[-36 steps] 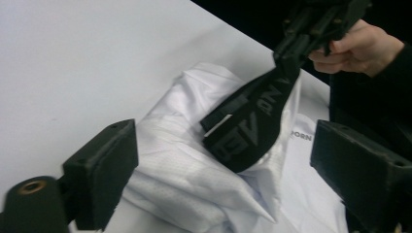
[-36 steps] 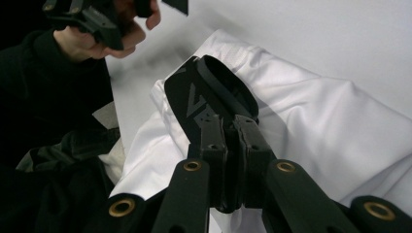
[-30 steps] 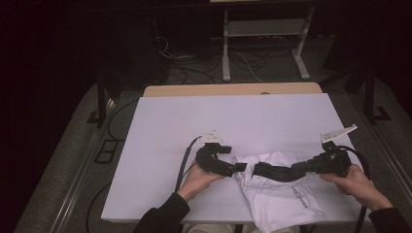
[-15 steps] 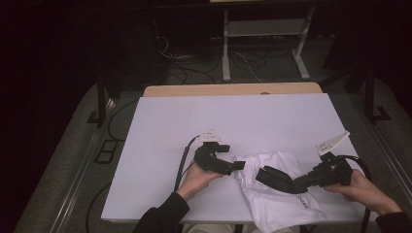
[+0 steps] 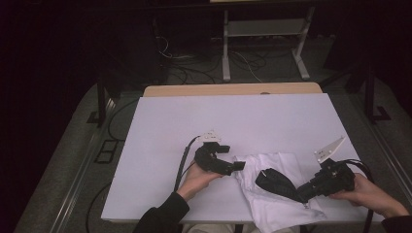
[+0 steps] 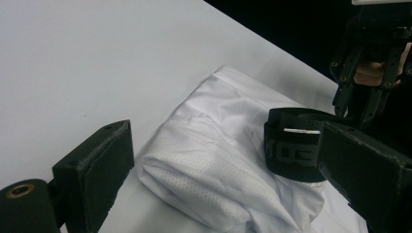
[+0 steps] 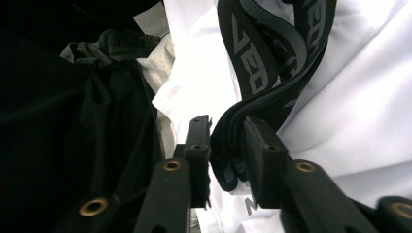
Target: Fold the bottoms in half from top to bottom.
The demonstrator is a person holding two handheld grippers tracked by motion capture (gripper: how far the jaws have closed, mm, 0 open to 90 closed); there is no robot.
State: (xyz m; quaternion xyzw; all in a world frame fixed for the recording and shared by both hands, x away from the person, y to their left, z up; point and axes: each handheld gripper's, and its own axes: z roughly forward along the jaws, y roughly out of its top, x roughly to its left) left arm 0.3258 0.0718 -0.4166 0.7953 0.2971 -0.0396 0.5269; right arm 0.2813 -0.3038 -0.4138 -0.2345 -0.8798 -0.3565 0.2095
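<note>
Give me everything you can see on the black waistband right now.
The black waistband is a wide elastic band with grey woven lettering, joined to the white perforated garment. It is bunched and doubled over on the garment near the table's front edge. The right gripper is clamped on one folded end; the left gripper is open beside it.

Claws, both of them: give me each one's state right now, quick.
Left claw: open, holding nothing, jaws spread wide beside the white garment.
Right claw: closed on the black waistband of that garment.
</note>
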